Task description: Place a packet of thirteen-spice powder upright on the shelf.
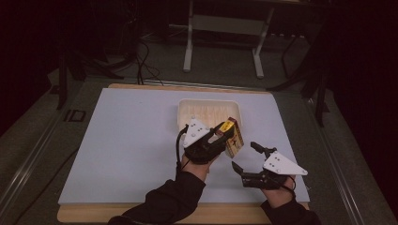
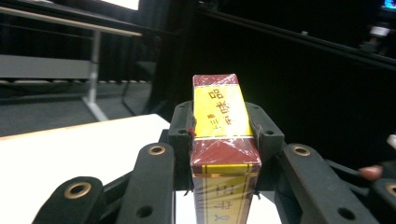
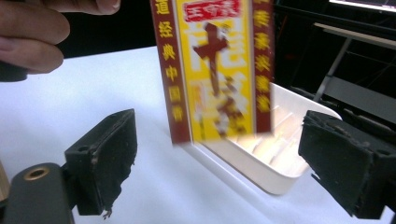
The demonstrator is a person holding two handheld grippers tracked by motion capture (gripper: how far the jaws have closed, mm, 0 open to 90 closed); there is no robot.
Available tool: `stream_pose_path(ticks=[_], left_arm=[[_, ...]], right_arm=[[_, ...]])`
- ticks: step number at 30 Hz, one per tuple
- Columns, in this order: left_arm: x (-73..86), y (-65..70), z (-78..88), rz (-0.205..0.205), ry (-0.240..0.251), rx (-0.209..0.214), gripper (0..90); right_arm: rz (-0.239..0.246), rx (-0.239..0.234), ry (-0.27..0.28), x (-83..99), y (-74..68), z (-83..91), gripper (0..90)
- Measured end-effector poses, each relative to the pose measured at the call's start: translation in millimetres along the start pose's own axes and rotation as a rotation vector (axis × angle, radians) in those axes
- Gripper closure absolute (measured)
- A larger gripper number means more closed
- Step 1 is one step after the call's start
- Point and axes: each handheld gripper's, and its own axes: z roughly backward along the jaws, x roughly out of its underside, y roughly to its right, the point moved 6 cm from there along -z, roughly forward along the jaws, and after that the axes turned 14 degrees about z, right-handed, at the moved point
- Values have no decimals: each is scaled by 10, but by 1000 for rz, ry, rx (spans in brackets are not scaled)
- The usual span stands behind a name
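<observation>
The red-and-yellow box (image 2: 224, 135) wore glossy, crinkled clear film, the tray (image 1: 185, 112) looked like smooth cream plastic, the bench (image 1: 126, 140) had a matt pale top edged in wood, and the fingers' (image 3: 105, 158) black pads appeared rough and frayed.

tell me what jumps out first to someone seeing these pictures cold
The yellow and dark red box, wrapped in clear film, stands out most: the left gripper is shut on it and holds it above the near edge of the white tray at the middle of the pale table. Just to its right, the right gripper sits with its jaws wide open and nothing between them.
</observation>
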Motion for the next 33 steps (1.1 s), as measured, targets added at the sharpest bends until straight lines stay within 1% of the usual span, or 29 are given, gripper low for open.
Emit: stream_pose_path(ticks=[1, 2, 3, 5, 6, 8, 10, 13, 15, 17, 18, 20, 22, 24, 28, 30, 31, 33], left_arm=[[0, 0, 0, 0, 0, 0, 693], [-42, -56, -6, -9, 9, -30, 693], [-58, -83, -7, -19, 20, -51, 693], [-91, -129, -18, -37, 32, -75, 693], [-110, -156, -19, -54, 43, -97, 693], [-152, -209, -21, -61, 63, -126, 692], [-198, -263, -19, -69, 96, -150, 692], [-256, -347, -44, -85, 114, -198, 692], [-277, -397, -70, -100, 116, -238, 692], [-288, -438, -99, -102, 127, -253, 692], [-287, -457, -115, -116, 131, -271, 692], [-278, -501, -147, -110, 137, -290, 692], [-259, -550, -180, -123, 137, -324, 692], [-237, -598, -209, -136, 139, -350, 692], [-215, -713, -252, -138, 151, -408, 691], [-211, -769, -272, -133, 164, -433, 692], [-205, -792, -289, -128, 163, -442, 692], [-190, -840, -317, -114, 177, -467, 692]], right_arm=[[0, 0, 0, 0, 0, 0, 114], [-3, 4, 1, 1, 14, 16, 114], [-9, 19, 2, -3, 54, 76, 111], [-15, 35, 11, -5, 91, 130, 111], [-15, 44, 8, 1, 108, 152, 112], [-16, 68, 5, 22, 138, 193, 112], [-20, 85, -7, 62, 163, 205, 112], [-28, 99, -28, 141, 199, 195, 112], [-24, 110, -41, 174, 213, 181, 112], [-14, 105, -42, 180, 207, 167, 112], [-7, 108, -43, 179, 201, 164, 112], [8, 109, -38, 171, 194, 163, 112], [20, 115, -39, 168, 190, 164, 112], [27, 120, -42, 175, 190, 162, 112], [23, 115, -51, 205, 188, 143, 112], [28, 111, -52, 211, 183, 137, 112], [29, 110, -54, 213, 181, 135, 112], [33, 112, -55, 215, 182, 132, 112]])
